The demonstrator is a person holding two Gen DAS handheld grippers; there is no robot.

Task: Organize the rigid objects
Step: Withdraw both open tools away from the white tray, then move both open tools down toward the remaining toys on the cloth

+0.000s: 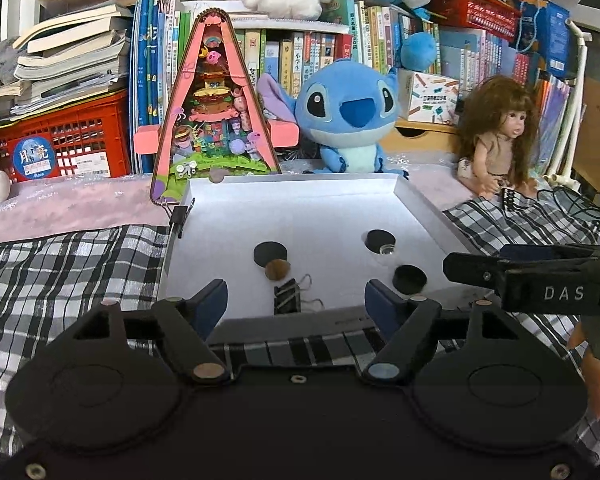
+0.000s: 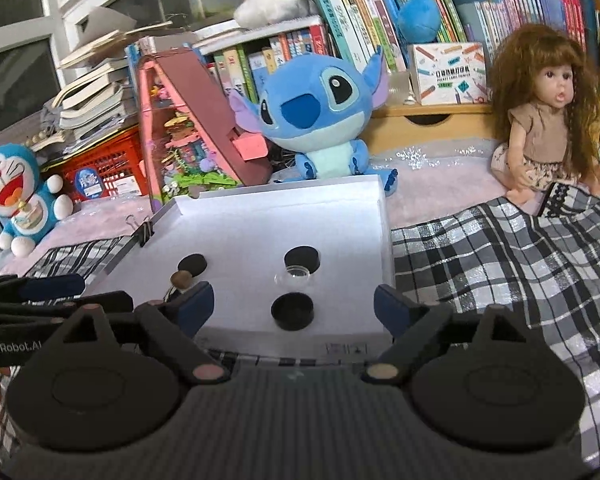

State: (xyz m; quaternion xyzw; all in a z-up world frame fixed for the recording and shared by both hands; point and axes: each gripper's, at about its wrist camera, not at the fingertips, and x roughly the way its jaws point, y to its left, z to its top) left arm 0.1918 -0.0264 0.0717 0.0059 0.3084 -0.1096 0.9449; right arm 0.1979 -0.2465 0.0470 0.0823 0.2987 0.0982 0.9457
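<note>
right wrist view: i hold both grippers, left gripper (image 1: 296,298) and right gripper (image 2: 294,306), agape and empty at the white tray's (image 2: 386,240) near edge; next i'd pick the near black cap (image 2: 292,311).

White tray (image 1: 420,200): holds three black discs (image 1: 270,254) (image 1: 381,239) (image 1: 410,279), brown disc (image 1: 277,270), clear cap (image 1: 387,250), black binder clip (image 1: 287,298) near front edge.

Tray (image 1: 420,204) lies ahead of the left fingers (image 1: 210,300) on the cloth (image 1: 60,264). In it: binder clip (image 1: 287,298) between the fingers, disc (image 1: 277,270) just beyond, cap (image 1: 410,279) beside the right finger. Doll (image 1: 496,140) behind, right.
</note>
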